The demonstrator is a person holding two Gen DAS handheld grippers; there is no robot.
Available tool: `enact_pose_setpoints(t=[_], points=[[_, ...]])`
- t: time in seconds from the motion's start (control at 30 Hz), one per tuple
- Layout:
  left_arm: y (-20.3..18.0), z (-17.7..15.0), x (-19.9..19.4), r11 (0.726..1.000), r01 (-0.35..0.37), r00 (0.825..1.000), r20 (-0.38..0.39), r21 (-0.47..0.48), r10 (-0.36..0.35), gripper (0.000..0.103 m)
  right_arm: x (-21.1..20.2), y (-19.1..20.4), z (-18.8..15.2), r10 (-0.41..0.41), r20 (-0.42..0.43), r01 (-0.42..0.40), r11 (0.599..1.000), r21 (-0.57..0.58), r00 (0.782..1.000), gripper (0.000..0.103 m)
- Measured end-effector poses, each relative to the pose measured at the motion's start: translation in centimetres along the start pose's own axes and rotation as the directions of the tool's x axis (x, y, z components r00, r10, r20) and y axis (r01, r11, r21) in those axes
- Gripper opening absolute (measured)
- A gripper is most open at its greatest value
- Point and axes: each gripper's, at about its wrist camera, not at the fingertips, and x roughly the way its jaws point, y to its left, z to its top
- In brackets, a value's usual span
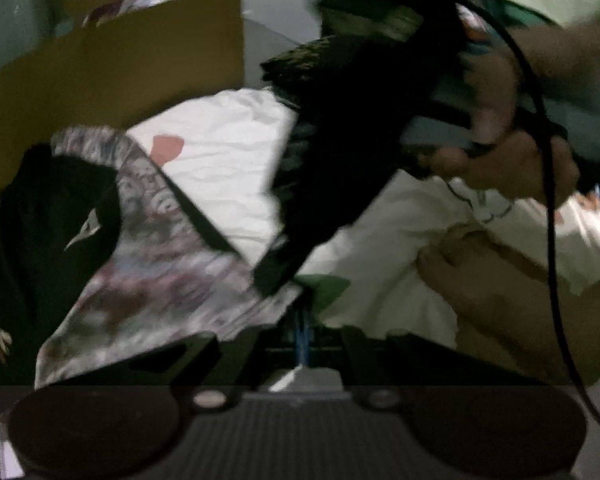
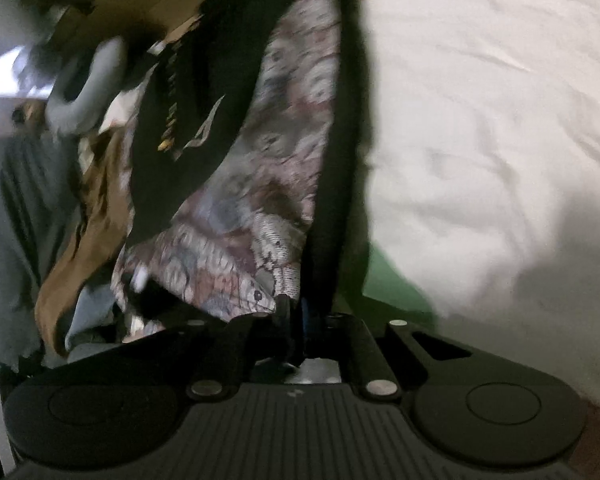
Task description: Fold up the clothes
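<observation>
A patterned grey-pink garment with black trim [image 1: 160, 280] hangs stretched over a white sheet [image 1: 228, 168]. In the left wrist view my left gripper [image 1: 302, 332] is shut, with the garment's lower corner pinched at its tips. My right gripper [image 1: 276, 280], held by a hand [image 1: 512, 160], reaches down to the same corner just above. In the right wrist view the right gripper [image 2: 296, 312] is shut on the garment [image 2: 260, 160] at its black edge. A black inner layer with a pale logo [image 2: 204, 128] shows inside. Both views are blurred.
A cardboard box flap [image 1: 120, 68] stands behind at the left. A heap of brown and grey clothes [image 2: 84, 208] lies left of the garment. The white sheet [image 2: 480, 140] has a green patch [image 2: 388, 280]. A black cable [image 1: 548, 200] runs past a forearm [image 1: 500, 300].
</observation>
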Motion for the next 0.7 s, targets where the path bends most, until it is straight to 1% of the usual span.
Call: enact_pose_setpoints(t=[0.13,0.17,0.23,0.27,0.3,0.43,0.57,0.7], points=[[2.1,0.2,-0.6,0.994,0.006,1.000,0.006,-0.109,-0.005,0.010,-1.8,-2.4,-0.4,-0.029,0.051,0.026,0.998,0.059,0.998,0.002],[2.5,0.2,-0.8,0.992,0.003,1.000,0.008,-0.129,-0.002,0.014,-2.1,-2.8,-0.4,-0.038,0.059,0.034,0.997,0.066,0.998,0.002],[3.3,0.3,-1.3,0.988,-0.009,1.000,0.014,-0.152,0.011,0.025,-2.7,-3.4,-0.2,-0.058,0.071,0.053,0.996,0.070,0.996,0.002],[3.7,0.3,-1.7,0.987,-0.017,1.000,0.018,-0.159,0.020,0.034,-2.9,-3.6,0.0,-0.067,0.079,0.062,0.996,0.068,0.995,0.002],[3.9,0.3,-2.0,0.986,-0.023,0.999,0.022,-0.165,0.027,0.039,-3.3,-3.7,0.2,-0.081,0.089,0.075,0.995,0.064,0.993,0.002],[5.2,0.0,-3.2,0.977,-0.029,0.999,0.028,-0.211,0.036,0.043,-4.9,-4.3,0.8,-0.118,0.137,0.112,0.992,0.057,0.983,0.002],[6.6,-1.1,-3.5,0.962,-0.061,0.998,0.001,-0.267,0.063,0.045,-6.1,-5.1,0.9,-0.160,0.155,0.152,0.986,0.063,0.975,0.002],[8.1,-2.2,-3.8,0.943,-0.093,0.996,-0.028,-0.320,0.089,0.045,-7.3,-5.4,1.1,-0.182,0.169,0.176,0.983,0.049,0.969,0.002]])
